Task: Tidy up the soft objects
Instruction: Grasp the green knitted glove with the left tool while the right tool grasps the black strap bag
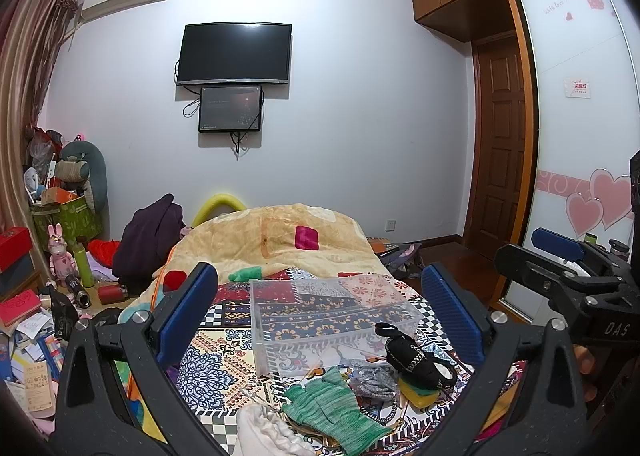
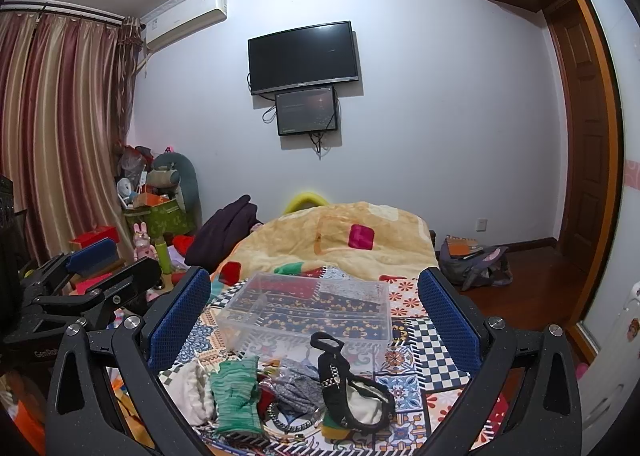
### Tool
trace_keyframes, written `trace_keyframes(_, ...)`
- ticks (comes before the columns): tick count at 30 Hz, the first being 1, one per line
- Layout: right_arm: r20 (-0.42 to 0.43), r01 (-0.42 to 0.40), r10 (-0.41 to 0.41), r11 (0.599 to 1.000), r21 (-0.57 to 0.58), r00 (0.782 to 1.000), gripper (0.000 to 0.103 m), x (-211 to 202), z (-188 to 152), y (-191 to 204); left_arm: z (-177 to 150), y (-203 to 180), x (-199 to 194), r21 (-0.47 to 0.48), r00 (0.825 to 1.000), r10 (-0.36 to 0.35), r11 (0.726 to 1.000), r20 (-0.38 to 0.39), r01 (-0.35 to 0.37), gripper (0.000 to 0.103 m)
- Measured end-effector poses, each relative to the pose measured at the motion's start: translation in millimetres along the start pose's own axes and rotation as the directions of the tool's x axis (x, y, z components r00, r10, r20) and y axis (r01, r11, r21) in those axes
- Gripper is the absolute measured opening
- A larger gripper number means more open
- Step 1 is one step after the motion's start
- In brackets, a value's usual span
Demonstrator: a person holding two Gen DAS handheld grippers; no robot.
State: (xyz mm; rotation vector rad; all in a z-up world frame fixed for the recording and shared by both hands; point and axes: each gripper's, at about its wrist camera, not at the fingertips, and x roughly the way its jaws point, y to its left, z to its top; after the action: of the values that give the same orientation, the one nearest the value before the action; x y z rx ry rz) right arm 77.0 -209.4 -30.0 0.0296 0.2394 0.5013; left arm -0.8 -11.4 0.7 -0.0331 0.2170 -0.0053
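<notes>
A pile of soft things lies on the patterned bed cover near me: a green knit glove, a white knit piece, a grey knit piece and a black studded slipper. An empty clear plastic box stands just behind the pile. My left gripper is open and empty above the pile. My right gripper is open and empty over the same pile, and it also shows at the right of the left wrist view.
A beige blanket covers the far half of the bed. A dark coat and floor clutter with boxes, bottles and a green bin lie to the left. A backpack sits on the wooden floor at the right.
</notes>
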Motion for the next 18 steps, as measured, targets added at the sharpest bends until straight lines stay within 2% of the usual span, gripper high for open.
trace_keyframes(6,-0.002,0.010,-0.010,1.000,0.001,1.000,0.103,2,-1,1,-1,4,4,-0.014,1.000,-0.012,1.000,-0.020,0.012,0.103)
trace_keyframes(9,-0.021,0.017,-0.017,1.000,0.013,1.000,0.103,7,-4,-5,-4,8,13,-0.028,0.998,0.000,1.000,-0.055,-0.001,0.103)
trace_keyframes(12,-0.063,0.012,-0.010,0.999,0.036,0.998,0.102,16,-11,-16,-11,11,24,-0.037,0.994,-0.019,0.999,-0.104,0.015,0.090)
trace_keyframes(18,-0.191,0.004,0.009,0.998,0.069,0.982,0.083,42,-35,-28,-35,15,47,-0.066,0.975,-0.057,0.997,-0.216,0.044,0.082)
